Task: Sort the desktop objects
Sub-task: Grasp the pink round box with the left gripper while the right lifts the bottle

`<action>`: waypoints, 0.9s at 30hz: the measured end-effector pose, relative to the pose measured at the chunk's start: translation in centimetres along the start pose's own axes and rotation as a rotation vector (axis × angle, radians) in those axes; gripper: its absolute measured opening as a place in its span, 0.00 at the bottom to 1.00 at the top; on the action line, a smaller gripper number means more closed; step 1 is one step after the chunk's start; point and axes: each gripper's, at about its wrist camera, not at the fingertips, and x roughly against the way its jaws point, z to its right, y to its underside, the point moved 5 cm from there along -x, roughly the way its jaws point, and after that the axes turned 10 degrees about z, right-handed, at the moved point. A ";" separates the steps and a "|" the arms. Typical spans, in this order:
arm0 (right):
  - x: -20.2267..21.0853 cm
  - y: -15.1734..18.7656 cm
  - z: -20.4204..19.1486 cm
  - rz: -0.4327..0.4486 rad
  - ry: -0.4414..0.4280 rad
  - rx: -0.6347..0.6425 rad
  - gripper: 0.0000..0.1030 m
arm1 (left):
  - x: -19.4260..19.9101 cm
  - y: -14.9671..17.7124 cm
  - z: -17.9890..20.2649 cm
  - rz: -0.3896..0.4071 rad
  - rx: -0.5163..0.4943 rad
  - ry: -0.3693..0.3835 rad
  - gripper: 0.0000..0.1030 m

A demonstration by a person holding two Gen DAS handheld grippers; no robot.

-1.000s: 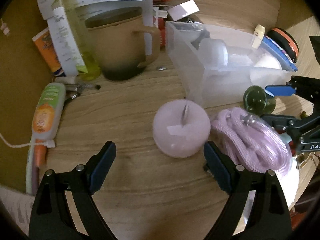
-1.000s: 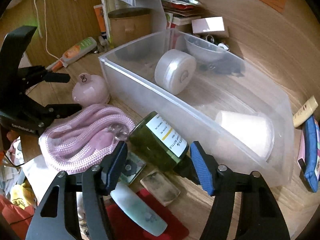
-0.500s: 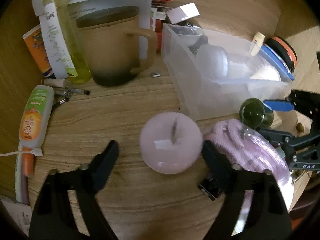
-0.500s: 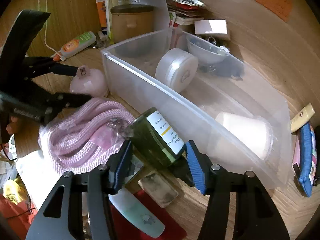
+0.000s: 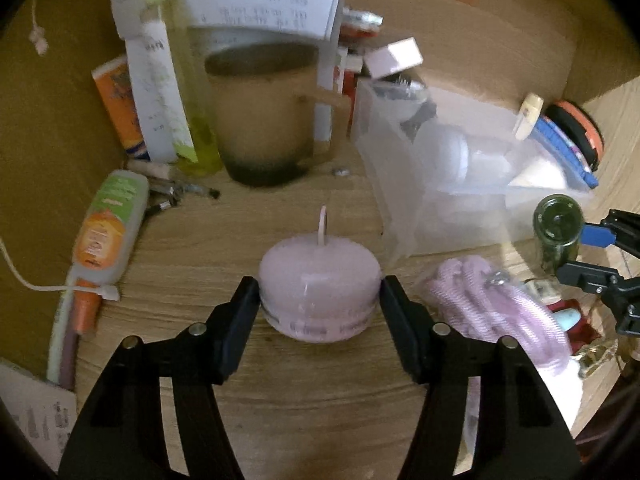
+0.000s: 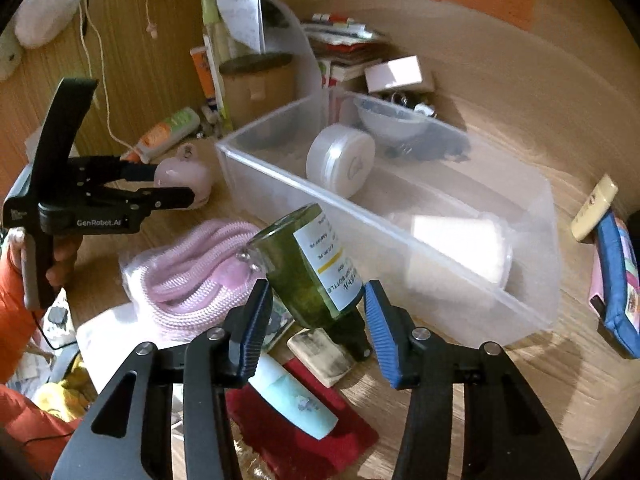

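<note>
Jar (image 5: 318, 286) now pinched by the left tool (image 5: 318, 300), bottle (image 6: 310, 268) clamped in the right tool (image 6: 314, 312); both jaws just closed, ready for the bin (image 6: 532, 300).

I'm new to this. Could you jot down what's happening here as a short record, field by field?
setting: cluttered wooden desk
left gripper: jaws just closed onto the pink round jar, pads against its sides
right gripper: jaws just closed around the green glass bottle, tilted, base raised
sorting bin: clear plastic bin, holding a white round case
between the grippers: pink coiled rope
</note>
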 end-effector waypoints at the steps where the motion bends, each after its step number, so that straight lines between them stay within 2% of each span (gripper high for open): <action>1: 0.3 -0.2 0.0 0.008 -0.001 -0.005 0.42 | 0.4 -0.3 0.0 0.012 0.001 -0.003 0.59; 4: 1.4 -0.9 0.1 0.045 -0.004 -0.017 0.42 | 1.9 -1.3 0.5 0.056 0.003 0.001 0.58; 5: 1.8 -1.2 0.0 0.057 -0.002 -0.015 0.42 | 2.4 -1.7 0.8 0.066 0.003 0.008 0.53; 6: 2.0 -1.4 0.1 0.066 0.003 -0.013 0.42 | 2.7 -2.0 1.0 0.078 0.004 0.015 0.40; 7: 2.3 -1.7 0.1 0.076 0.009 -0.012 0.42 | 3.0 -2.2 1.3 0.078 -0.003 0.018 0.21; 10: 2.9 -2.2 0.4 0.102 0.014 -0.027 0.42 | 3.7 -3.0 2.2 0.093 -0.004 0.055 0.20; 13: 2.9 -2.3 0.7 0.107 0.018 -0.029 0.42 | 3.6 -3.0 2.5 0.102 -0.034 0.022 0.20; 15: 2.6 -2.0 0.8 0.095 0.017 -0.032 0.42 | 2.9 -2.3 2.3 0.071 -0.035 0.012 0.22; 18: 2.3 -1.4 0.9 0.082 0.015 -0.036 0.42 | 3.0 -0.6 1.3 0.030 -0.016 0.005 0.38; 20: 2.4 -1.3 1.1 0.085 0.008 -0.044 0.42 | 4.0 0.4 0.6 0.028 0.000 0.009 0.58; 22: 2.7 -1.4 1.3 0.098 0.002 -0.050 0.42 | 5.2 1.2 0.1 0.045 -0.006 -0.016 0.72; 27: 2.9 -2.1 1.4 0.125 -0.011 -0.077 0.42 | 4.7 2.9 0.4 0.006 -0.024 -0.030 0.77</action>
